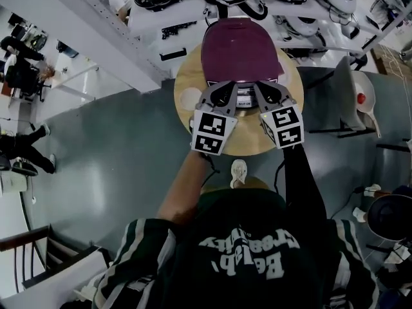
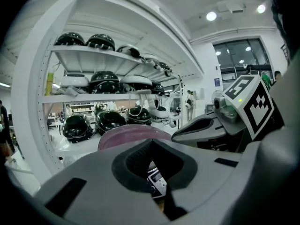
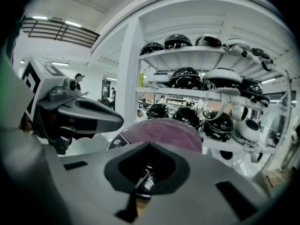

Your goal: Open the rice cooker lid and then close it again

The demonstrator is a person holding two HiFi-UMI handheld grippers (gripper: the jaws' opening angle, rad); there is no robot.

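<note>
The rice cooker (image 1: 239, 47), with a dark purple lid, stands with its lid down on a round wooden table (image 1: 187, 76). Both grippers hover side by side just in front of its control panel (image 1: 244, 100). My left gripper (image 1: 225, 93) is shut with nothing held; in the left gripper view its jaws (image 2: 157, 191) meet, and the panel shows through the notch below the purple lid (image 2: 126, 136). My right gripper (image 1: 264, 93) is likewise shut and empty (image 3: 140, 191), aimed at the front of the lid (image 3: 164, 130).
White shelving (image 1: 161, 24) with black helmets (image 2: 77, 125) runs behind the table. A white disc (image 1: 191, 97) lies on the table's left side. A white stand with bowls (image 1: 360, 102) is at the right. People (image 1: 22, 150) are at the far left.
</note>
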